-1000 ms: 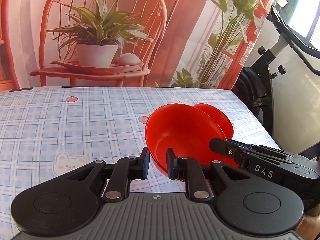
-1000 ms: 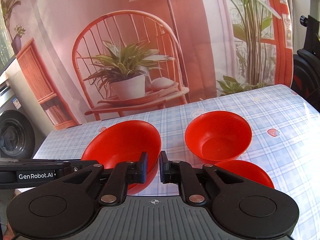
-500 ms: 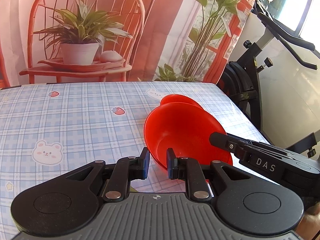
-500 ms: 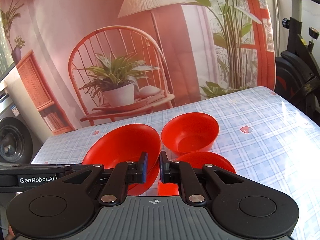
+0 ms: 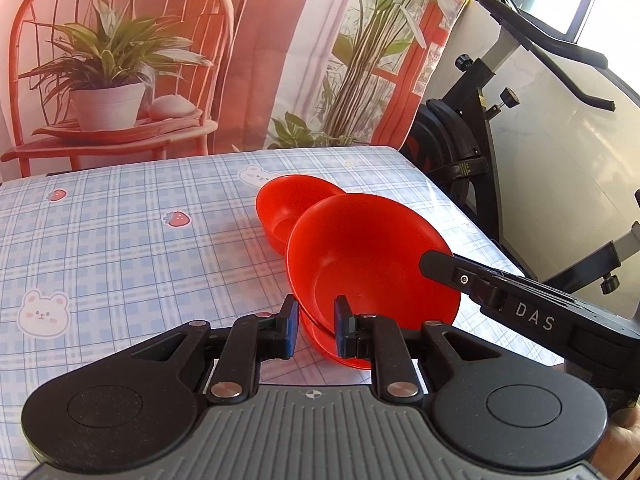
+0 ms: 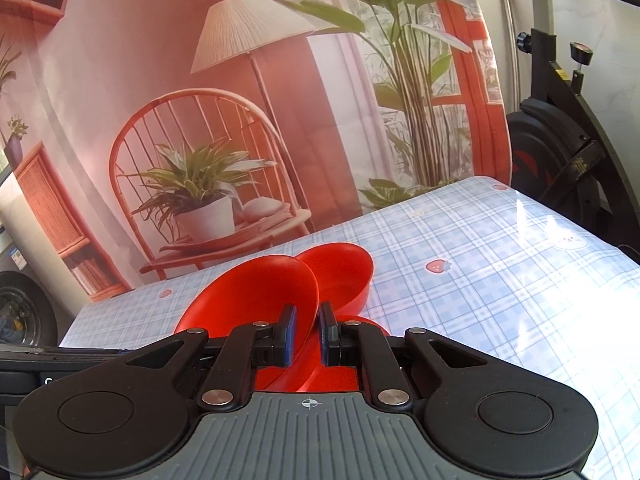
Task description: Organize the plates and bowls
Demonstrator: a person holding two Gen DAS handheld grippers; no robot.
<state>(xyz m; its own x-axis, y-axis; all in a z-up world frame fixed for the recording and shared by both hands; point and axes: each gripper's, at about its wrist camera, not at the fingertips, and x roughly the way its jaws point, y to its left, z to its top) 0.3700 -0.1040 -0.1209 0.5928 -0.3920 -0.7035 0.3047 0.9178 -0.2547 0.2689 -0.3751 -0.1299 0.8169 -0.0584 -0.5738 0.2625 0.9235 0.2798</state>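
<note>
carrying one red bowl together, rim pinched in both the left gripper and right gripper jaws, above another dish beside a second bowl on the table, stacking looks unfinished.

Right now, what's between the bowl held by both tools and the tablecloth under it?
A flat red plate lies on the checked tablecloth right under the held red bowl; it shows in both wrist views, mostly hidden.

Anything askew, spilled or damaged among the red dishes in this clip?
Nothing spilled or broken. The one oddity is expected: the big red bowl is tilted steeply, held off the table by its rim in both the left gripper and right gripper. The small red bowl behind it sits upright.
</note>
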